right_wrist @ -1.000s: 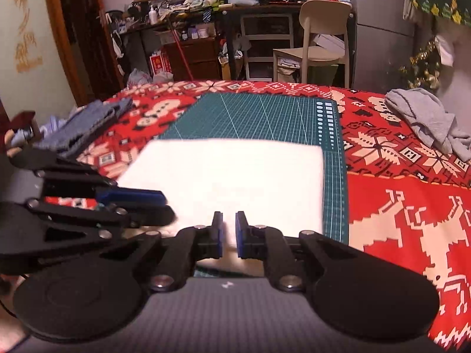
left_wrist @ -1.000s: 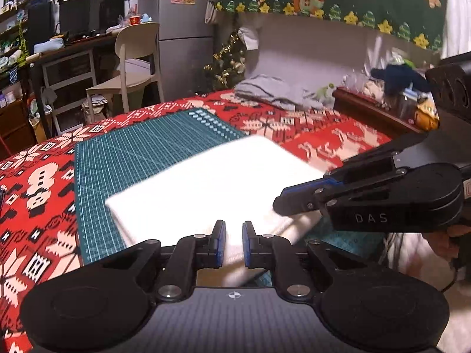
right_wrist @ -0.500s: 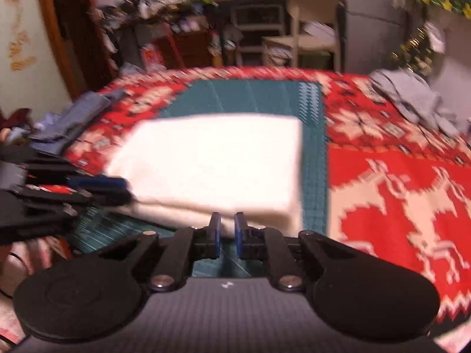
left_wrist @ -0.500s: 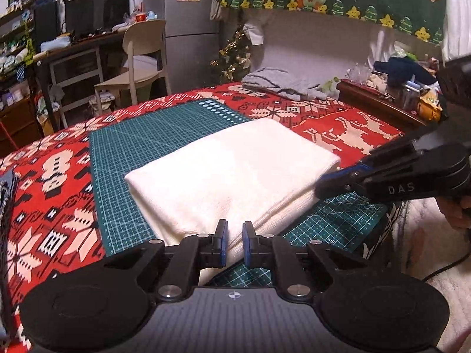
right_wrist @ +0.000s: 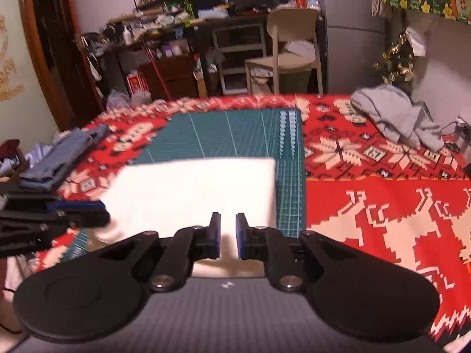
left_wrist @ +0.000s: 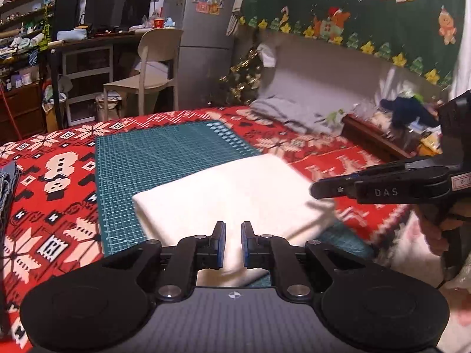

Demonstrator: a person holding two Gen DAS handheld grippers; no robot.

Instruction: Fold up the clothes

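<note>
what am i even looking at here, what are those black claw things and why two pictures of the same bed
Those black claws are hand-held grippers; a person holds one in each hand, and each carries its own wide-angle camera looking along its two fingers. So one picture comes from the left gripper, the other from the right gripper, and each also catches its partner at the side.

On the red patterned bedspread lies a green cutting mat, with a folded white cloth on it. A crumpled grey garment lies further back, and blue clothes lie off to one side.

Both grippers are nearly closed and hold nothing; the white cloth lies just past their tips.
</note>
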